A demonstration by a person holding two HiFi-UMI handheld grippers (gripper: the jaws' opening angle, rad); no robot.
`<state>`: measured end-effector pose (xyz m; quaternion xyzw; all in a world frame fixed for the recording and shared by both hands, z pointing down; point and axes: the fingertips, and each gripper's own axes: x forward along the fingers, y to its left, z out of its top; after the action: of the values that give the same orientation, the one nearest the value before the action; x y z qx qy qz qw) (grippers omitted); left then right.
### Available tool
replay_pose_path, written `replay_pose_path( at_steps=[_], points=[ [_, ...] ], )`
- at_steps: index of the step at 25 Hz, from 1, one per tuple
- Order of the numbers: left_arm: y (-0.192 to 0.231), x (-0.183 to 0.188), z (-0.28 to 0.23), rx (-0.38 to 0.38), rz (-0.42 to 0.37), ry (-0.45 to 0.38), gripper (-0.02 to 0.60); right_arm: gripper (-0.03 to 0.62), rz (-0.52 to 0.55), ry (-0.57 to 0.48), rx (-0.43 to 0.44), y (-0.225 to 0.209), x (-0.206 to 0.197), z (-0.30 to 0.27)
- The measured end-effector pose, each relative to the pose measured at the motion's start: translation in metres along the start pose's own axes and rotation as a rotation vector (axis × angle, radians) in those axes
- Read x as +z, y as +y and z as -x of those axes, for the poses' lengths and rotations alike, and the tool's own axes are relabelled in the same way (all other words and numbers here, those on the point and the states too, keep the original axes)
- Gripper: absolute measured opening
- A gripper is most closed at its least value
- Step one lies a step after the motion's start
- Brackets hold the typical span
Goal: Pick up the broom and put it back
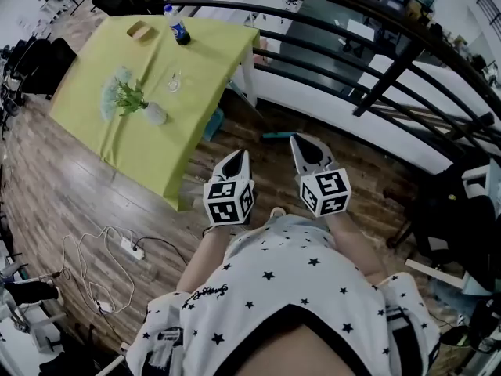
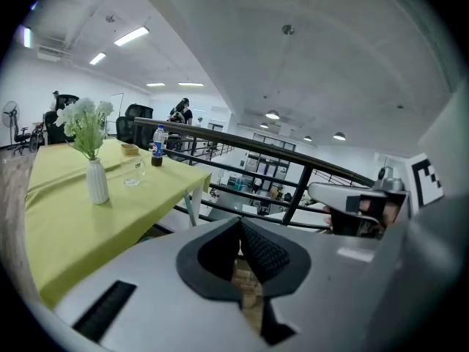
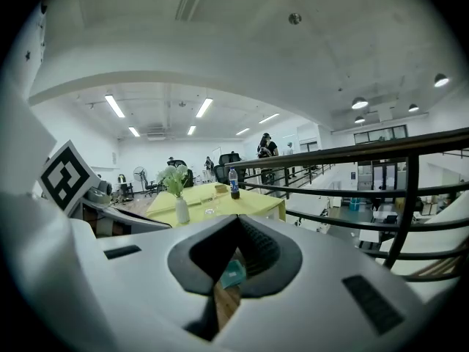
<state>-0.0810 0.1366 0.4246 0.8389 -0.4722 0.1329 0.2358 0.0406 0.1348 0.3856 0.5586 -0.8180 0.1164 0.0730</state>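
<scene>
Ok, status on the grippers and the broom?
Both shut, empty: left gripper, right gripper. Ahead on floor, teal piece, likely the broom, untouched. Nearby: table left, railing beyond.

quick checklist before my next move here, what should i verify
1. Broom located: cannot tell. Only a teal object lies on the floor by the railing, too small to identify.
2. Left gripper free: ok, nothing between its jaws.
3. Right gripper free: ok, nothing held.
4. Jaws open for a grasp: not ok, both are shut.
5. Aim: ok, the right gripper view shows the teal object straight past its jaws.
6. Power strip and its cable out of the way: ok, they lie off to the left.
</scene>
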Motion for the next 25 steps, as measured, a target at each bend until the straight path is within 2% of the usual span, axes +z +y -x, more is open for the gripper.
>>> replay_pose_path(
  at_steps=[8, 17, 25],
  points=[
    [0.002, 0.008, -0.026, 0.04, 0.031, -0.004, 0.011, -0.006, 0.012, 0.023, 0.046, -0.021, -0.001, -0.025],
    [0.013, -0.007, -0.031, 0.088, 0.055, 0.033, 0.011, -0.006, 0.009, 0.03, 0.057, -0.033, -0.007, -0.041],
    [0.021, -0.011, -0.051, 0.078, 0.054, 0.053, 0.011, -0.006, 0.016, 0.047, 0.065, -0.037, -0.013, -0.068]
  ],
)
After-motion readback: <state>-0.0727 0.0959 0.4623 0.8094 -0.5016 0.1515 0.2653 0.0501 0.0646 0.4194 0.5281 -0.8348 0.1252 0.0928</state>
